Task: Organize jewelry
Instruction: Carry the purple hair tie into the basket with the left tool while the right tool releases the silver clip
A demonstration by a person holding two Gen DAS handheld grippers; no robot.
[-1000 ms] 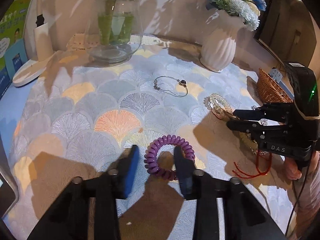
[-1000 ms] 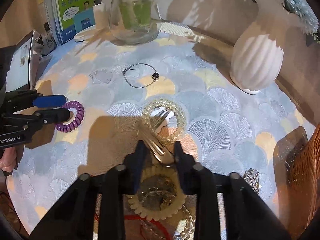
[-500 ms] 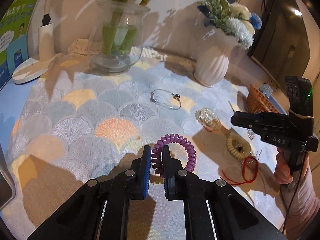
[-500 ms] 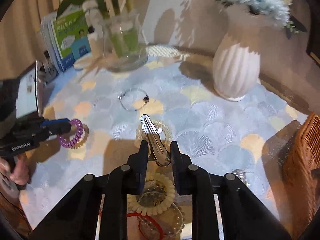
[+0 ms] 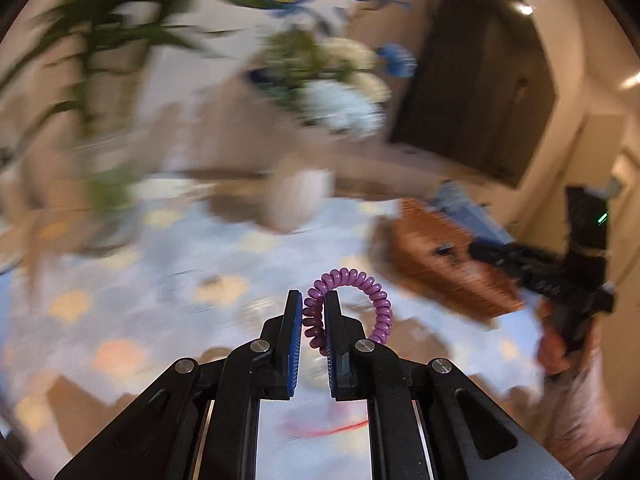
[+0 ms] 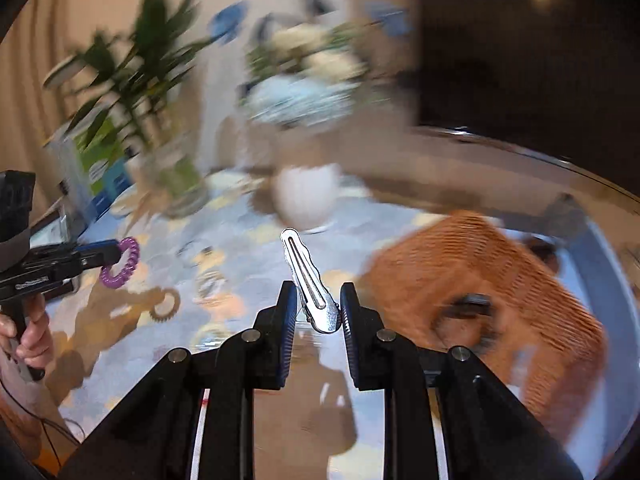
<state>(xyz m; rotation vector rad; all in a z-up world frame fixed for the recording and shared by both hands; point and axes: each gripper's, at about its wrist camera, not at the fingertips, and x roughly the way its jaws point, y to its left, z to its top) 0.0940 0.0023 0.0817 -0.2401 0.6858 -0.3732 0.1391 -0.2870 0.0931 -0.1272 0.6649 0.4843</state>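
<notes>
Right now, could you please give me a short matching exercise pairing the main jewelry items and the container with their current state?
Column one:
1. purple spiral hair tie
2. silver metal hair clip
3. brown woven wicker basket

Column two:
A. resting on the patterned tablecloth
B. clamped in the left gripper
C. clamped in the right gripper

Pairs: 1-B, 2-C, 3-A

Glossy metal hair clip, woven wicker basket
</notes>
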